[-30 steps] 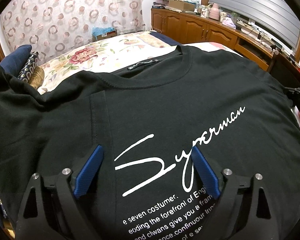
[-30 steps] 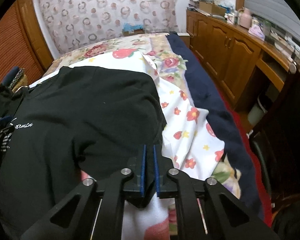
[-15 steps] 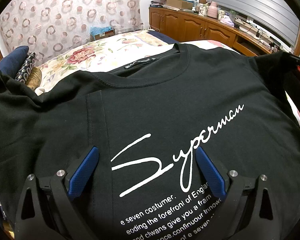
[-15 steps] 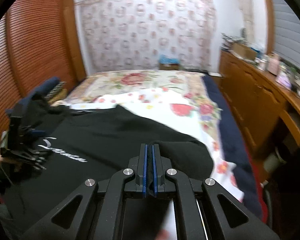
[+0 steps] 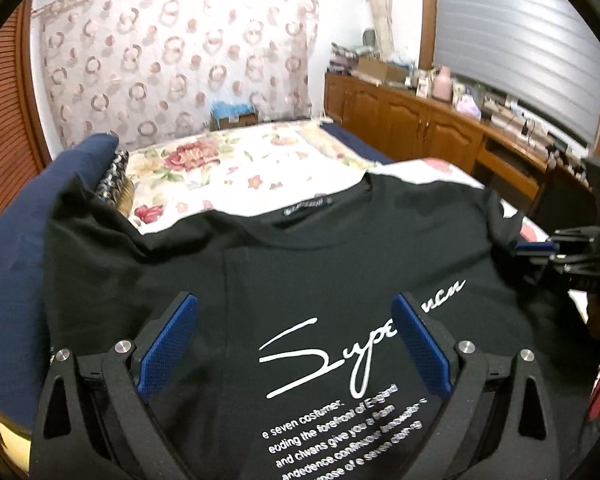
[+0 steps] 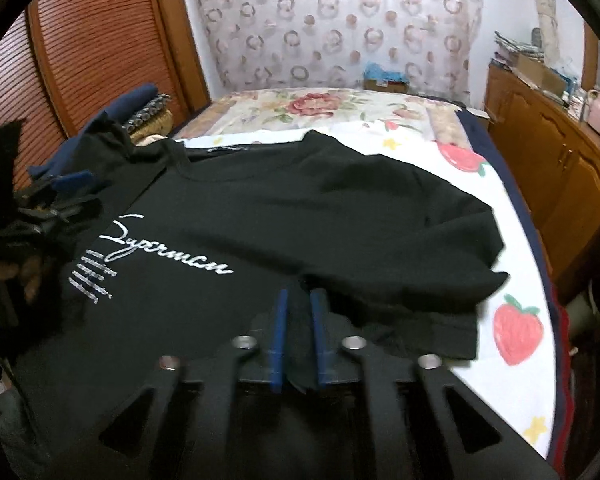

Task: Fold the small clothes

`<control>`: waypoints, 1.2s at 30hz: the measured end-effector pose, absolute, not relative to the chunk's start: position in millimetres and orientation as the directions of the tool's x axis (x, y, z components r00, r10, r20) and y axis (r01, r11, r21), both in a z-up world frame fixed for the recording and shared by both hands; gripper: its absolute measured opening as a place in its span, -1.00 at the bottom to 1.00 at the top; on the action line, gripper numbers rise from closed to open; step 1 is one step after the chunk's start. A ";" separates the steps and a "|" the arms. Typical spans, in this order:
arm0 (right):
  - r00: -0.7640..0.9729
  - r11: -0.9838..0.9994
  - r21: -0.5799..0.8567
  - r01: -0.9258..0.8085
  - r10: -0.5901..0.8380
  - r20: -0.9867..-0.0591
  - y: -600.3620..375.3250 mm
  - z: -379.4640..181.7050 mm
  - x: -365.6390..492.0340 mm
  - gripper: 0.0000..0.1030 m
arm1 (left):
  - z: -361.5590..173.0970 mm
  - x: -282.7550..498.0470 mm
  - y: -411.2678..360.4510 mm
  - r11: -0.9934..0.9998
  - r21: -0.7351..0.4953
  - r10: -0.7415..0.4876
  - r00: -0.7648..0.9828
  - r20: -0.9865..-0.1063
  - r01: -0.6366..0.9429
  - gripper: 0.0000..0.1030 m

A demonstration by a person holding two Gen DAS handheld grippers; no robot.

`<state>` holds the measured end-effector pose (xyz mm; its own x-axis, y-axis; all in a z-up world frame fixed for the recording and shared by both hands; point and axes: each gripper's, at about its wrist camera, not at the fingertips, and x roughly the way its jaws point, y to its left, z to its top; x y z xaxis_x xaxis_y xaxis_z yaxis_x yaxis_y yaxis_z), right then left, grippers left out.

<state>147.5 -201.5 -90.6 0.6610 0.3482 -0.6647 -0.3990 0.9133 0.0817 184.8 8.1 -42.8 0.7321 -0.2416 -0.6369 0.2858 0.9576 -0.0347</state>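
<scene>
We see one black T-shirt (image 5: 300, 264) spread front-up on the bed (image 5: 236, 168), its white script print facing us. Two claws work over it. Our left claw (image 5: 292, 340) hovers above the print with its two blue pads (image 5: 168, 344) spread wide, holding nothing. Our right claw (image 6: 298, 332) has just been opening; its two pads (image 6: 279, 336) stand a little apart with a fold of the shirt's sleeve between them, and whether they grip it we cannot tell. The sleeve (image 6: 440, 240) lies folded in over the shirt's body. One navy cloth (image 5: 16, 240) sits beside the shirt's other shoulder.
</scene>
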 end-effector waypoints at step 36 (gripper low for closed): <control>0.746 0.923 -0.026 -0.384 0.293 -0.598 -221.4 -32.9 183.2 -0.95 | -38.2 162.4 8.3 0.964 -0.058 -0.237 0.741 -0.628 0.259 0.90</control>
<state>183.2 -221.4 -32.9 0.7457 0.2935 -0.5982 -0.3841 0.9229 -0.0260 162.4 8.3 -38.2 0.7411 -0.2369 -0.6282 0.2593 0.9641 -0.0577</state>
